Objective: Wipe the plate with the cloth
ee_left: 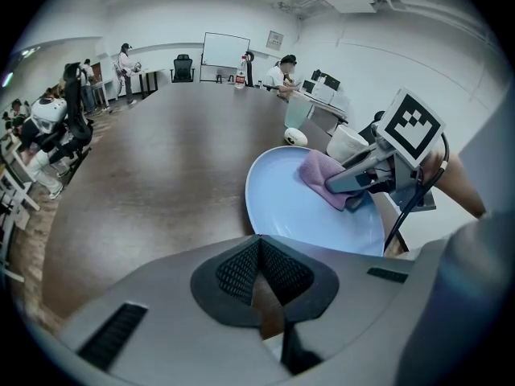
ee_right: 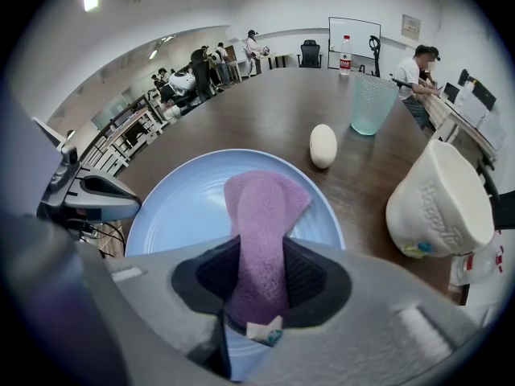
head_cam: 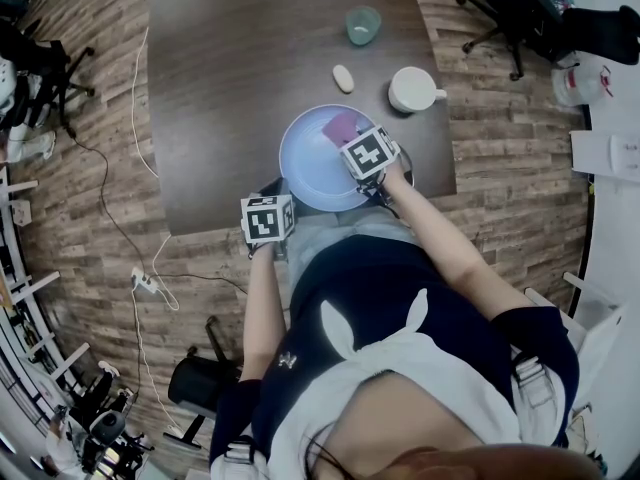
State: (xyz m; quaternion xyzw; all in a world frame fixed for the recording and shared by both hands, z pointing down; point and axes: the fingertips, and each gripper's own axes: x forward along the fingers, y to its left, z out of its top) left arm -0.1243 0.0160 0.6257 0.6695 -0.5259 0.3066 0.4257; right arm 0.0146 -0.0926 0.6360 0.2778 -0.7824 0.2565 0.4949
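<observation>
We list, on the dark brown wooden bench (head_cam: 240, 68):

- One pale blue round plate (head_cam: 305, 163), at the near edge.
- One purple terry cloth (ee_right: 261, 203), lying on the plate's far half, its near end clenched between the jaws of the right gripper (ee_right: 259, 252).
- Left gripper (ee_left: 259, 244), jaws closed together on nothing, just beside the plate's left rim.
- One white mug (head_cam: 411, 89), one teal ribbed tumbler (head_cam: 363, 25) and one small white egg-shaped object (head_cam: 343, 78), beyond the plate.
</observation>
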